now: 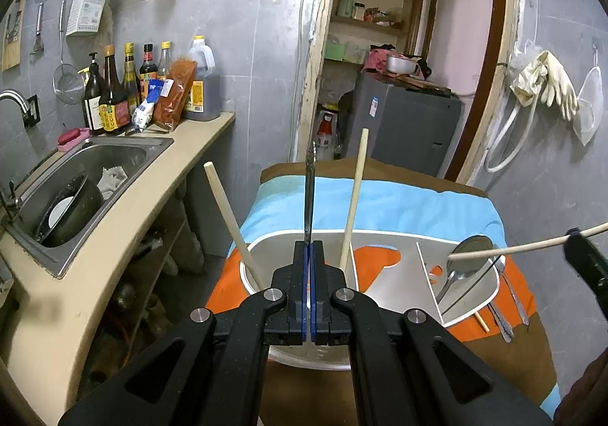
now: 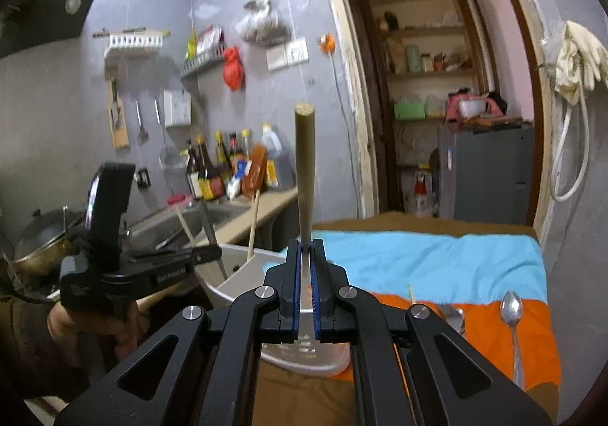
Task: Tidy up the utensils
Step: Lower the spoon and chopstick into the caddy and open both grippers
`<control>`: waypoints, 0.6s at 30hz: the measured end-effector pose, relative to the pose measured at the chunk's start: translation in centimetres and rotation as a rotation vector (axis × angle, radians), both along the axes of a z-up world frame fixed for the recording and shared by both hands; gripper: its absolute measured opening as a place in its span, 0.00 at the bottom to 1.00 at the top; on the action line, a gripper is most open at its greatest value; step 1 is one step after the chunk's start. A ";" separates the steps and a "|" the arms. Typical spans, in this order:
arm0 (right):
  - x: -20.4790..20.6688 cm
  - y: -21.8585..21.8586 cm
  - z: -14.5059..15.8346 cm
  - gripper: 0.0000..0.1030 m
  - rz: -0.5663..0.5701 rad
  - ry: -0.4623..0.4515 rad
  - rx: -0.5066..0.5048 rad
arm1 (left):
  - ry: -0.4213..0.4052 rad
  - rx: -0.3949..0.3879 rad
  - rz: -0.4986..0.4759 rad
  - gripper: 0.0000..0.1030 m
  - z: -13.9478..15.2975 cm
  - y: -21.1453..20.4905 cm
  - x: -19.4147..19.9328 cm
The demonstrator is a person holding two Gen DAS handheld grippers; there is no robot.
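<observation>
Pinched fully shut on a thin metal utensil point(image 1: 309, 190), the left gripper point(image 1: 308, 249), with the flat piece standing edge-on and upright above the white holder point(image 1: 380, 233) on a striped cloth point(image 1: 399, 205)

Closed to a narrow slit on a chopstick point(image 2: 304, 167), the right gripper point(image 2: 307, 249), gripped near one end with most of the stick's length jutting out past the fingertips; from the left wrist view, held crosswise above the holder's right compartment, its tip just over a spoon point(image 1: 471, 251) leaning inside

Already standing in the left compartment, two more chopsticks point(image 1: 353, 198), tilted apart against the rim

Loose on the cloth just beside the holder, another spoon point(image 2: 511, 308) and a few more pieces, not yet sorted

By the look of it, light, stiff and smooth, both stick and metal piece: not fragile, but apt to swivel or slip in a pinch this far from the middle. Better taken nearer the midpoint, or kept pointing downward so as to slide in end first. For the spoons lying flat, best gripped across the narrow handle, not the rounded bowl, with the soft cloth likely to give a little under the fingertips. Worth watching for a knock against the leaning spoon on the way in
</observation>
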State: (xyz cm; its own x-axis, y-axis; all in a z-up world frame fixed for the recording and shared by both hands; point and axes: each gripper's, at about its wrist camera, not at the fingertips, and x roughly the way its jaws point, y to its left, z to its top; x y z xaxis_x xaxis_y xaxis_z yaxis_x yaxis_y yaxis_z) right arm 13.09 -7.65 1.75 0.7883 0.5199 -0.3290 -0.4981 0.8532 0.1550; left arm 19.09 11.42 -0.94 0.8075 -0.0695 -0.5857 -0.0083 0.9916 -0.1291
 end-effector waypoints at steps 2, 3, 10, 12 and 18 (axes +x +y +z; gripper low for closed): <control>0.7 0.7 -0.2 0.03 0.008 0.031 -0.027 | 0.009 0.001 -0.003 0.00 -0.1 -0.1 0.1; 0.8 0.9 -0.3 0.03 0.010 0.037 -0.031 | 0.014 0.000 -0.005 0.00 -0.2 -0.1 0.1; 3.2 2.3 -1.0 0.04 0.020 0.113 -0.061 | 0.023 -0.049 -0.009 0.00 -0.3 0.4 0.3; 3.5 2.3 -1.1 0.05 0.022 0.123 -0.053 | 0.027 -0.071 -0.008 0.00 -0.2 0.5 0.3; 3.7 1.7 -0.5 0.11 0.020 0.111 -0.012 | 0.002 -0.115 -0.006 0.03 0.8 0.9 -0.1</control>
State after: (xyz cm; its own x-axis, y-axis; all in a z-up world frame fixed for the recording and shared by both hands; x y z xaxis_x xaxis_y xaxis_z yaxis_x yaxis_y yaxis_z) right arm 16.78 -5.94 1.22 0.7360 0.5309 -0.4201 -0.4954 0.8453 0.2003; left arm 18.96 12.29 -0.15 0.8056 -0.1408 -0.5755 -0.0031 0.9703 -0.2417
